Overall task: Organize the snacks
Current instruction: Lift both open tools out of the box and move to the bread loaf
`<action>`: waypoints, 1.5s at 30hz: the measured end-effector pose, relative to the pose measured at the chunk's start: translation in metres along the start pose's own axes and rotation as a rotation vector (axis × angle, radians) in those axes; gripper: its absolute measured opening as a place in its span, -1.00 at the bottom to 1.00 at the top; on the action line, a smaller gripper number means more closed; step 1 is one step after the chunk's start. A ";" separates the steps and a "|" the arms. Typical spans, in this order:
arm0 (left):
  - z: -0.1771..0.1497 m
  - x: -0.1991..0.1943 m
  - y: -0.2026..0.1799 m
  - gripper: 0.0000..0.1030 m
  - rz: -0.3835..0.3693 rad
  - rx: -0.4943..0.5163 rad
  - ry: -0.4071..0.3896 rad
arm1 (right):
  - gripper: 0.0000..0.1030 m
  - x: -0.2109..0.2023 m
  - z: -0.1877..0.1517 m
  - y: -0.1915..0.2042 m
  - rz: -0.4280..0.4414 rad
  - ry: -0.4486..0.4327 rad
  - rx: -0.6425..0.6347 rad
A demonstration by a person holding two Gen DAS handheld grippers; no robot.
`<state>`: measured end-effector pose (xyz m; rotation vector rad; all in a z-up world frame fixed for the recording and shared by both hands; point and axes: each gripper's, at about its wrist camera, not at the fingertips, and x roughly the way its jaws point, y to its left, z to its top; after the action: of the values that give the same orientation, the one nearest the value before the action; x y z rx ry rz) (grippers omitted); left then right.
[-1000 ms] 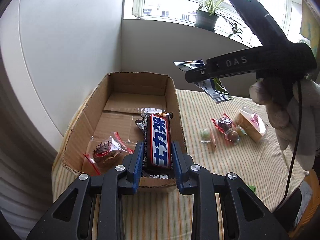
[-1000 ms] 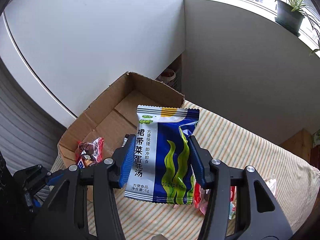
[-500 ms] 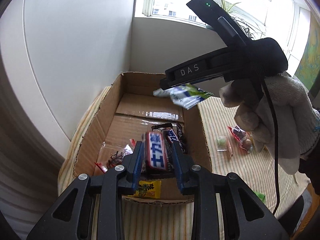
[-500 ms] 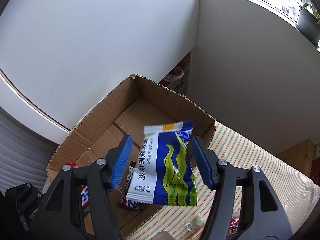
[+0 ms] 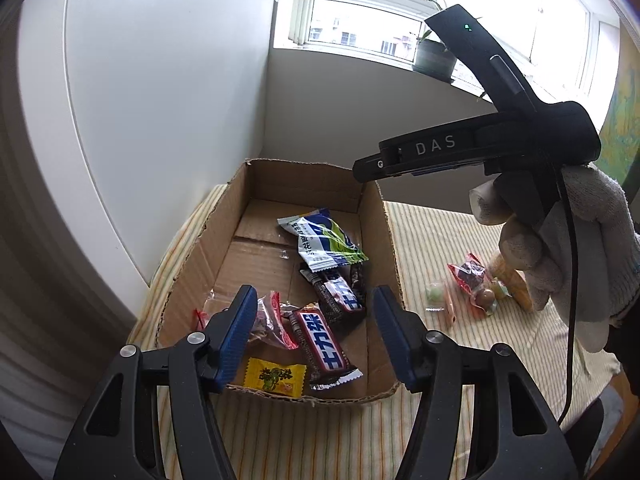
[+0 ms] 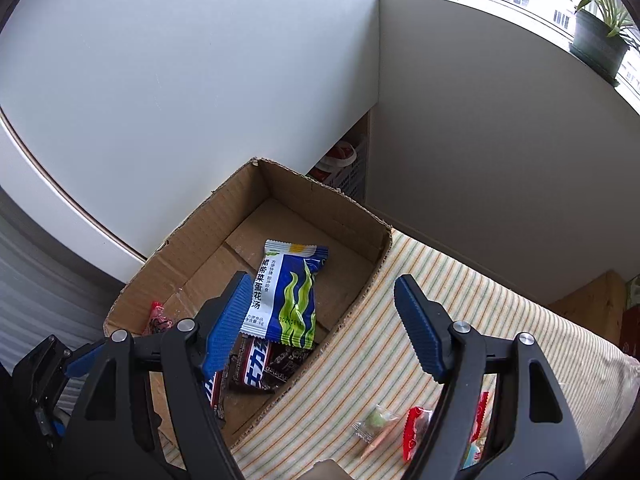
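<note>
A room in a home. A table with a striped cloth (image 5: 460,360) stands in a corner of plain white walls (image 6: 200,80). A potted plant (image 6: 600,40) sits on the sill of a bright window (image 5: 360,32). An open cardboard box (image 5: 236,216) holds wrapped snacks (image 5: 320,340).

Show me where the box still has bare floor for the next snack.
Free: the box floor at the far end, behind the soup packet, and the strip along the left wall as the left wrist view shows it. Crowded: the near end, with two chocolate bars, a red bag and a yellow sachet.
</note>
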<state>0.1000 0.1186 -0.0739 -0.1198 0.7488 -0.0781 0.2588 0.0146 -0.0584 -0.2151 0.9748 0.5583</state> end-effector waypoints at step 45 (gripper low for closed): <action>-0.037 0.039 -0.163 0.16 -0.223 0.110 0.134 | 0.47 -0.071 -0.201 -0.236 -0.033 0.025 0.373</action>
<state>0.0987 -0.0505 -0.1047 -0.0931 0.8615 -0.3415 0.2096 -0.2915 -0.1281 0.0950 1.0785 0.3354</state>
